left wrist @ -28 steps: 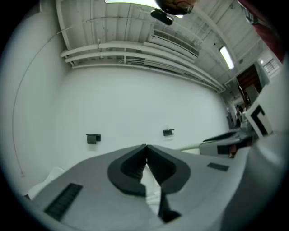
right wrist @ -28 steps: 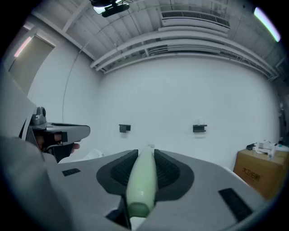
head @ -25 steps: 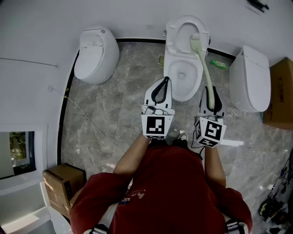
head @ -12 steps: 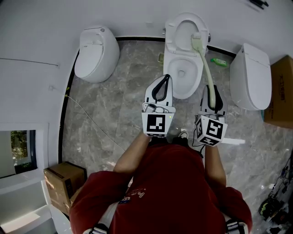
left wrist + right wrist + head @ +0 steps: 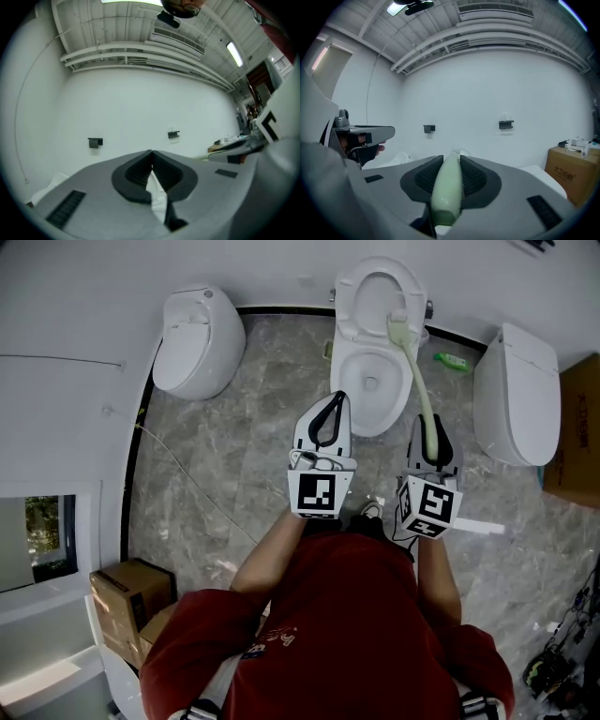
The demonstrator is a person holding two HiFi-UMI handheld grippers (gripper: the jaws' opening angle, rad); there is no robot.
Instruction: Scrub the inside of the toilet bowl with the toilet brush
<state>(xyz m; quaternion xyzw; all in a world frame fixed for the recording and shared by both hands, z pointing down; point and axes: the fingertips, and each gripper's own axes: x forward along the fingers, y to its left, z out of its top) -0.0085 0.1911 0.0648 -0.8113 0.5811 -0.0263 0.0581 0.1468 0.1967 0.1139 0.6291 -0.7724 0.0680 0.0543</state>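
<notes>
Closed left tool (image 5: 338,399); right tool (image 5: 425,421) clamps brush (image 5: 418,379).

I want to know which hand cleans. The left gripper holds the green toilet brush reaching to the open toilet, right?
No, it's the right gripper that holds the green toilet brush, jaws shut on its handle, as the right gripper view shows. The brush does reach the open toilet.

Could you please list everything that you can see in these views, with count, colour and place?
open toilet: one, white, middle of the wall
closed toilets: two, white, one on each side of it
toilet brush: one, pale green, head at the open bowl's far right edge
small item: one, green, on the floor right of the open toilet
cardboard boxes: two, brown, lower left and right edge
cable: one, thin, on the floor at left
red top: one, on the person
left gripper: grey, shut, empty
right gripper: grey, shut on the brush handle
</notes>
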